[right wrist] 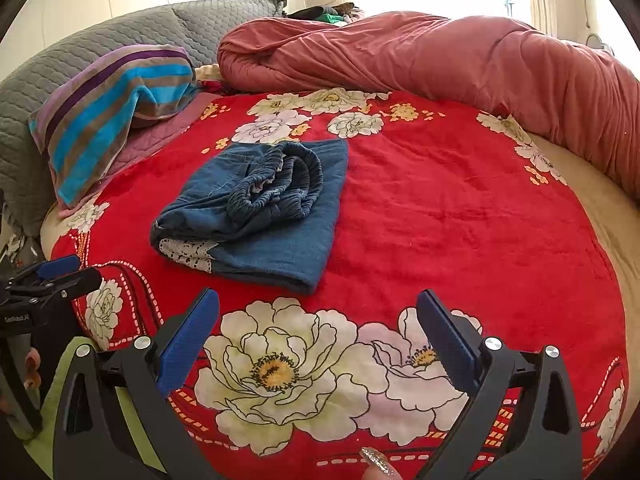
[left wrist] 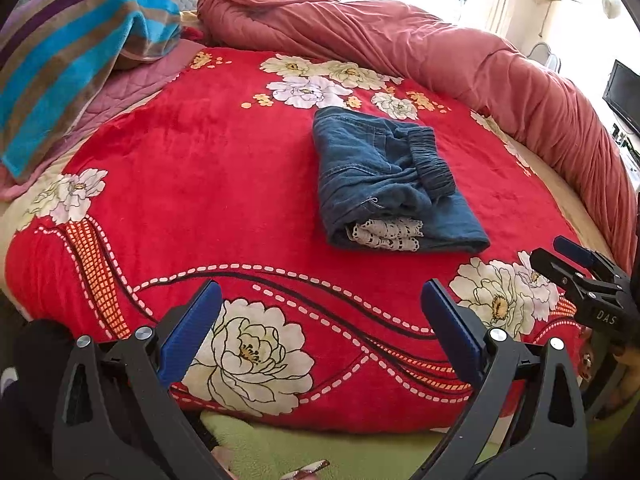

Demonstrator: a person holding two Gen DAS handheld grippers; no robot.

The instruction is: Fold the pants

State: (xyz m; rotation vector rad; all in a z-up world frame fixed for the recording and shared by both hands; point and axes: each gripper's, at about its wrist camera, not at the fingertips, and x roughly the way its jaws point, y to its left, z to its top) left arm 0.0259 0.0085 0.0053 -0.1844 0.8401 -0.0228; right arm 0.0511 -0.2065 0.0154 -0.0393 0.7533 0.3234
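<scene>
Blue denim pants (left wrist: 384,184) lie folded into a compact bundle on the red floral blanket (left wrist: 200,184), with the elastic waistband on top and white lace trim at the near edge. They also show in the right wrist view (right wrist: 260,208). My left gripper (left wrist: 320,320) is open and empty, held above the blanket's near edge, short of the pants. My right gripper (right wrist: 318,324) is open and empty, also short of the pants. The right gripper shows at the right edge of the left wrist view (left wrist: 580,268); the left gripper shows at the left edge of the right wrist view (right wrist: 52,276).
A rolled pink-red quilt (right wrist: 440,56) runs along the far and right side of the bed. A striped towel (right wrist: 104,112) lies over a pillow at the far left, against a grey quilted headboard (right wrist: 120,36). A dark screen (left wrist: 622,96) stands at the right.
</scene>
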